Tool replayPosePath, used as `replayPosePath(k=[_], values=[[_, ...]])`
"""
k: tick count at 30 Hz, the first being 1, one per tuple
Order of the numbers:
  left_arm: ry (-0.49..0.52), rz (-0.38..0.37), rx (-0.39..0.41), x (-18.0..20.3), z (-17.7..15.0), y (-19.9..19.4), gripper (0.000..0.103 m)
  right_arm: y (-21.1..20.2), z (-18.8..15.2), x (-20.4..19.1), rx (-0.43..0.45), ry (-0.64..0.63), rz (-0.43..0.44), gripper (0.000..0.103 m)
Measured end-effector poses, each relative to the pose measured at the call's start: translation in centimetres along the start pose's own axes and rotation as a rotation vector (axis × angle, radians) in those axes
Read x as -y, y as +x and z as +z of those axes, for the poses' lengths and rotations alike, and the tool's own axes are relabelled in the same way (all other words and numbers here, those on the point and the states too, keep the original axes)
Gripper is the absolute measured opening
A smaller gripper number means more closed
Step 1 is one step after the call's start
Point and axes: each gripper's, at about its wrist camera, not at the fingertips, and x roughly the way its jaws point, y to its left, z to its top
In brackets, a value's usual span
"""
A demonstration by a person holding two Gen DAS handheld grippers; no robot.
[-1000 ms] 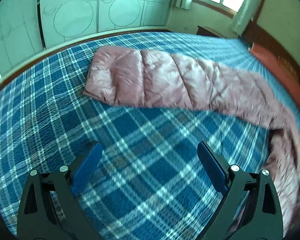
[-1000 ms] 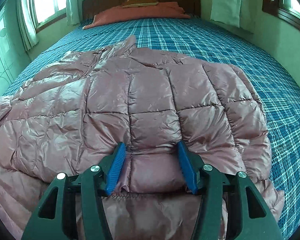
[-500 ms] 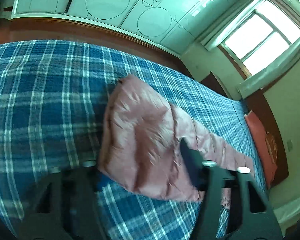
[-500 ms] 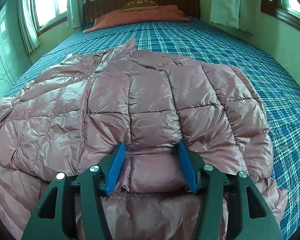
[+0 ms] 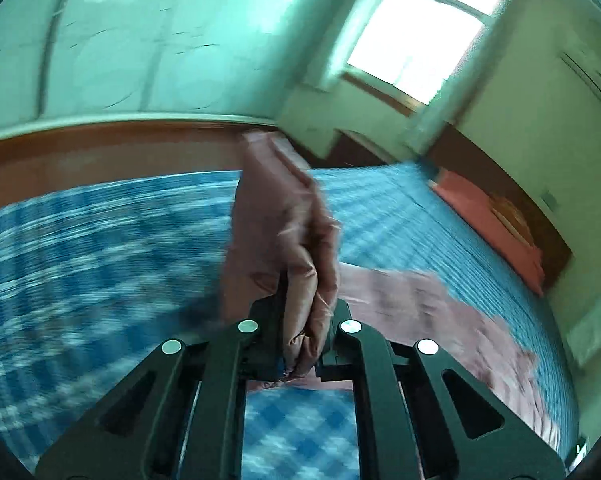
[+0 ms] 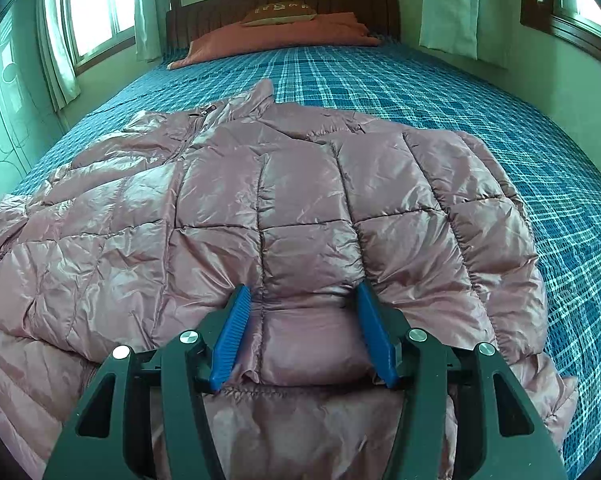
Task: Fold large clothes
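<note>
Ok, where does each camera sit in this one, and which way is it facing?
Left wrist: on the left gripper, facing across the bed toward a window; jaws shut on the pink puffer jacket's sleeve.
Right wrist: on the right gripper, facing the headboard; jaws straddle a bulge of the jacket.
Shared: jacket, plaid bed, orange pillow.

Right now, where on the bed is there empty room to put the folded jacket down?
Bare plaid bedspread lies between the pink jacket and the orange pillows at the headboard. Another bare strip runs along the jacket's right side toward the wall. It's crowded near the foot: the jacket covers it, the right gripper straddles its hem and the left gripper holds a sleeve.
</note>
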Motion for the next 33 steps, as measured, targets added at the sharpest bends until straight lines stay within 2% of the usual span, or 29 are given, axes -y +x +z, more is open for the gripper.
replayPosePath(k=[4,7,13,16,22,28,30,32,33], values=[[0.131,-0.103,-0.034,7.0,-2.3,-0.5,0.009,-0.1,0.0,0.1,0.003,0.005,0.006,0.056],[0.239,-0.167,-0.069,12.9,-4.7,0.6,0.009,-0.1,0.0,0.2,0.004,0.008,0.011,0.056],[0.439,-0.228,-0.146,23.0,-10.8,3.2,0.009,-0.1,0.0,0.5,0.007,0.025,0.033,0.056],[0.515,-0.23,-0.174,25.6,-14.2,4.3,0.009,0.0,0.0,0.6,0.009,0.032,0.044,0.057],[0.595,-0.226,-0.252,29.4,-18.8,6.6,0.009,0.1,0.1,0.7,0.011,0.042,0.063,0.058],[0.652,-0.215,-0.313,30.6,-20.8,8.0,0.01,0.1,0.1,0.6,0.01,0.043,0.068,0.06],[0.652,-0.222,-0.318,31.1,-21.0,7.9,0.019,0.1,0.1,0.6,0.009,0.042,0.071,0.061],[0.644,-0.252,-0.324,31.1,-20.6,7.0,0.044,0.0,0.2,0.6,0.004,0.043,0.073,0.062],[0.641,-0.266,-0.32,30.9,-20.3,6.2,0.049,0.0,0.3,0.6,0.002,0.043,0.074,0.062]])
